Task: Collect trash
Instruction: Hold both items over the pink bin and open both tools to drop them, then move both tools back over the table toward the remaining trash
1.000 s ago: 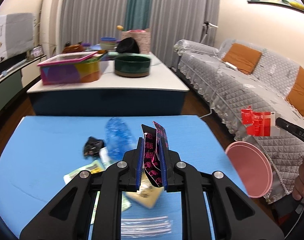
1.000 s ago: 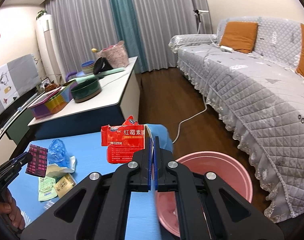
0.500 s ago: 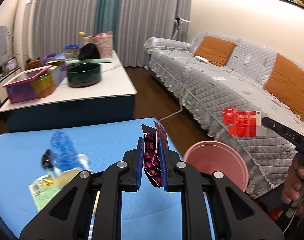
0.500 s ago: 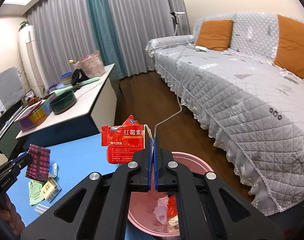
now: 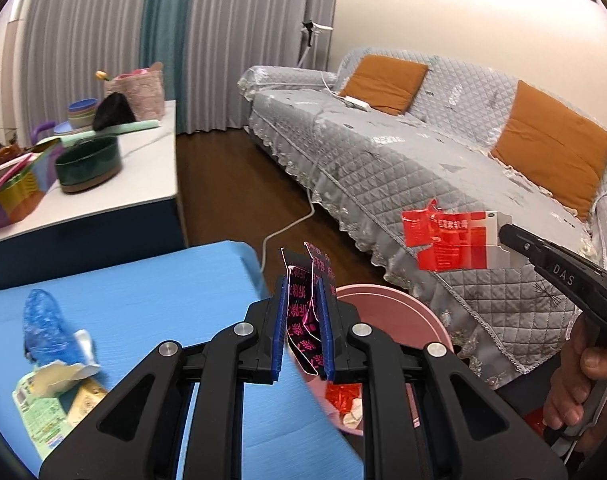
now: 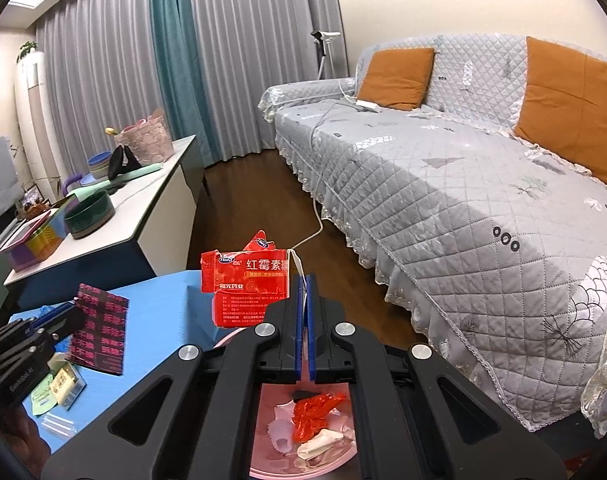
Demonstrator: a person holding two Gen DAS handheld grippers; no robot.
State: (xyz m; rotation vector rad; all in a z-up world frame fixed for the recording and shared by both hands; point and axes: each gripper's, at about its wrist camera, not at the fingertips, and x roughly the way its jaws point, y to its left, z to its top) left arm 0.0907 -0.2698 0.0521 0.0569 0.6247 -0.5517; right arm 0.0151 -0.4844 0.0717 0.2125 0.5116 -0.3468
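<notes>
The basin sits on the floor between the bench and the sofa, just off the bench's corner. In the basin lies a heap of wrappers. Above the basin hangs the carton, and beside it, over the bench edge nearest the basin, the foil packet. On the bench, well apart from the basin, lie a crumpled bag and flat packets. Beyond the bench, farther from the basin, stands a long table bearing a bowl.

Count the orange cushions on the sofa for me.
2. One orange cushion leans against the backrest at the far end of the sofa, near the curtains. The other leans against the backrest nearer the camera, partly cut off by the picture's edge, so more may be hidden.
</notes>
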